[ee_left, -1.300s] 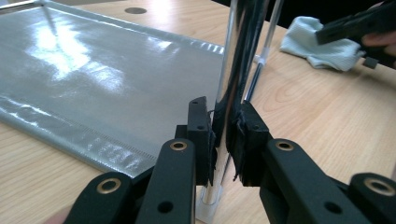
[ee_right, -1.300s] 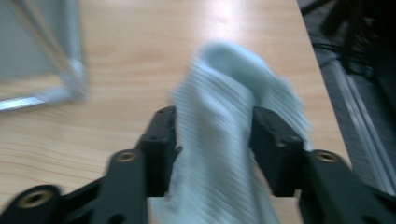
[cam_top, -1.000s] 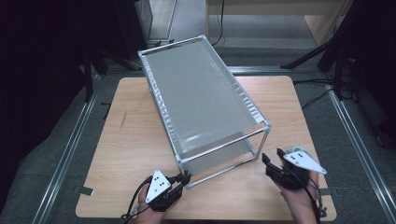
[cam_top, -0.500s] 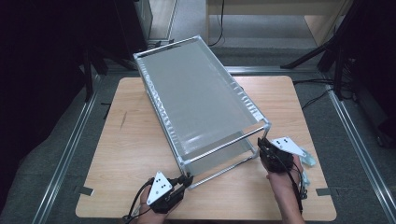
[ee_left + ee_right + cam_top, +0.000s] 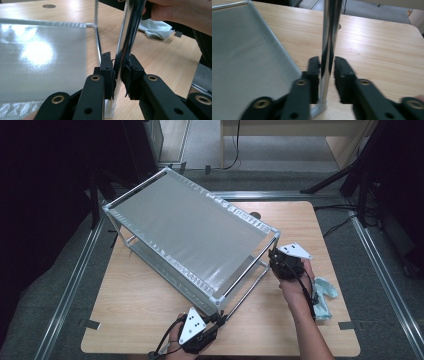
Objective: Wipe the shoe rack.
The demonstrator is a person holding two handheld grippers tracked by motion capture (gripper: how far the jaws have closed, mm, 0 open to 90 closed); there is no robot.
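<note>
Wooden table (image 5: pixel 150 300), dark room around. Since a second ago the metal rack (image 5: pixel 190 232) has swung, its far end now further left. Left gripper (image 5: pixel 216 319) clamps the rack's near corner post (image 5: pixel 126 47). Right gripper (image 5: pixel 274 256), jaws just reopening slightly, straddles the right corner post (image 5: pixel 328 47); contact unclear. A blue cloth (image 5: pixel 322 297) lies at the near right.

Your rack (image 5: pixel 190 227) sits on the table (image 5: pixel 140 320); the cloth (image 5: pixel 324 296) lies right of the rack, near the table's edge.
</note>
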